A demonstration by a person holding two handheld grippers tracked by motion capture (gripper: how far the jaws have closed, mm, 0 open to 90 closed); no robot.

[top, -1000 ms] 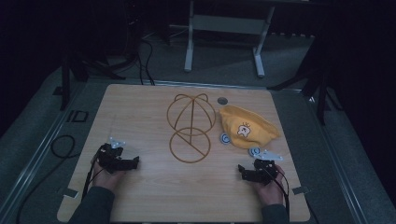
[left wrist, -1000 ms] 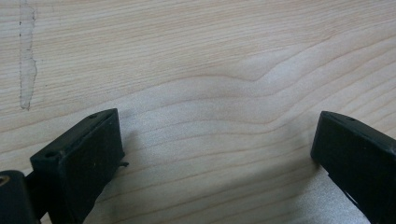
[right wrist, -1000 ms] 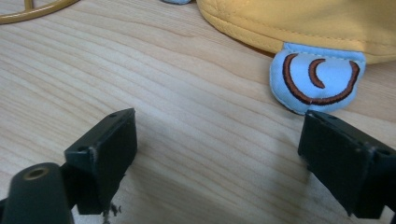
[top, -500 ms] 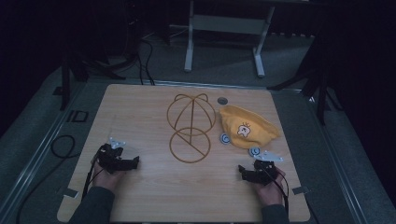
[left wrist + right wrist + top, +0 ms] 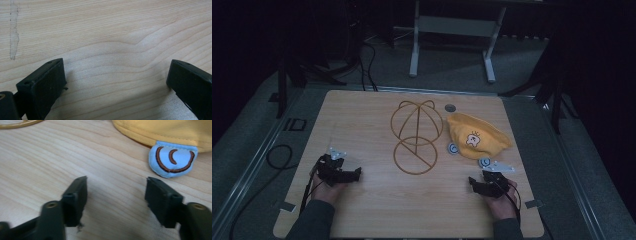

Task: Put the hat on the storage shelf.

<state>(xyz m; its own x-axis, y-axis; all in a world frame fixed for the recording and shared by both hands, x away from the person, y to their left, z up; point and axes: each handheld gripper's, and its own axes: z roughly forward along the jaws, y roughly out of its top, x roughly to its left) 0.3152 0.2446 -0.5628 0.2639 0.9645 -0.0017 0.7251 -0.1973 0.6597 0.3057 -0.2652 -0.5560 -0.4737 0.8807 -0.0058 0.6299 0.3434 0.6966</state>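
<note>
- Left gripper (image 5: 354, 173) sits low at the near left of the wooden table (image 5: 362, 115), held in the person's left hand (image 5: 323, 189), jaws pointing toward the middle.
- In the left gripper view (image 5: 115, 82) the two black jaws stand wide apart, bare wood grain between them, nothing pinched.
- Right gripper (image 5: 472, 183) rests at the near right of the table, in the right hand (image 5: 502, 197), jaws also pointing inward.
- In the right gripper view (image 5: 116, 192) the jaws are spread too, with plain tabletop in the gap.
- The yellow hat (image 5: 474, 141) lies flat on the right half of the table, beyond the right gripper and near it, not touched by either jaw.
- It carries a small white cartoon patch on top, and two light blue round ears: one blue ear (image 5: 453, 148) at its left edge, another (image 5: 485, 162) at its near edge, just beside the right gripper's grey plate.
- The right gripper view puts that near ear (image 5: 172, 157) right ahead of the jaws, blue with brown curved stitching, tucked under the yellow brim (image 5: 162, 130).
- The wire hat frame (image 5: 416, 136), brown loops and a ring, lies at the table's centre, just left of the hat, well apart from the left gripper.
- Nothing sits inside the wire frame; the hat's inside is hidden.
- A round grey grommet (image 5: 450, 107) sits in the tabletop near the far edge.
</note>
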